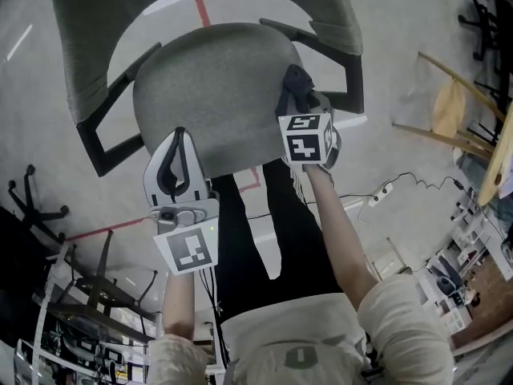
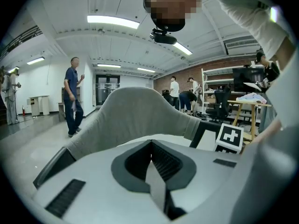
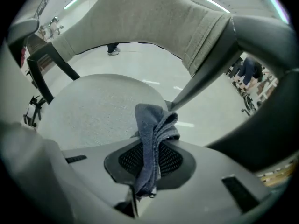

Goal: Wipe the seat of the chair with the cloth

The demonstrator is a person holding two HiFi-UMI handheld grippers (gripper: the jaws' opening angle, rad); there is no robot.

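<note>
**Right gripper** (image 3: 150,162): jaws clamped on a folded dark-blue cloth (image 3: 156,125). A bunch of it juts past the tips, apparently to serve as the wiping pad. It is held over the right edge of the grey seat (image 1: 216,95), near the black armrest (image 1: 353,87); whether the cloth touches the seat cannot be told.

**Left gripper** (image 2: 152,148): jaws together, nothing between them. It hangs over the seat's front left, probably kept out of the wiping path.

**Chair** (image 1: 80,46): backrest on the far side from the person.
</note>
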